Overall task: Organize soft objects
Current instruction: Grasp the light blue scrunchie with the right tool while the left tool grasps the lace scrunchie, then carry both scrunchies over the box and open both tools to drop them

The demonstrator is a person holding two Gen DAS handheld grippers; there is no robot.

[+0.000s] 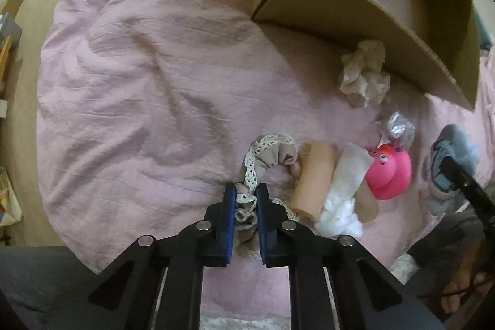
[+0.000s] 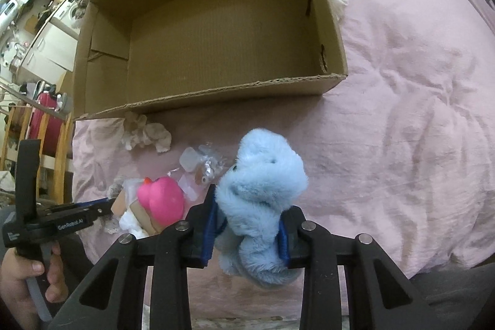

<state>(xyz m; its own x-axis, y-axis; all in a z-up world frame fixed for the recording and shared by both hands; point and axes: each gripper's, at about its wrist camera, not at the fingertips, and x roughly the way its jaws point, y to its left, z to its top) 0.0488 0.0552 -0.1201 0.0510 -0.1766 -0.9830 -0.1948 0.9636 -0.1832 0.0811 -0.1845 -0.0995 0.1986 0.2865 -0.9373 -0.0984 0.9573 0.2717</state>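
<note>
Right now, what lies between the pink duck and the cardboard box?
In the right wrist view, a crumpled clear wrapper lies on the pink cover between the duck and the box. A beige scrunchie sits further left.

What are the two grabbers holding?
Left gripper pinches the lace-trimmed scrunchie at its near edge. Right gripper squeezes the fluffy blue scrunchie around its lower half.

Right claw [image 2: 247, 226] clamped on a fluffy blue scrunchie [image 2: 263, 190], pads pressing both sides, over the pink bedcover [image 2: 402, 98]. Open cardboard box [image 2: 216, 33] straight ahead. Ahead-left: pink rubber duck [image 2: 162, 200], clear crumpled wrapper [image 2: 204, 164], beige scrunchie [image 2: 145, 135]. Far left, a hand [image 2: 21, 277] holds the left claw [image 2: 108, 201].
</note>
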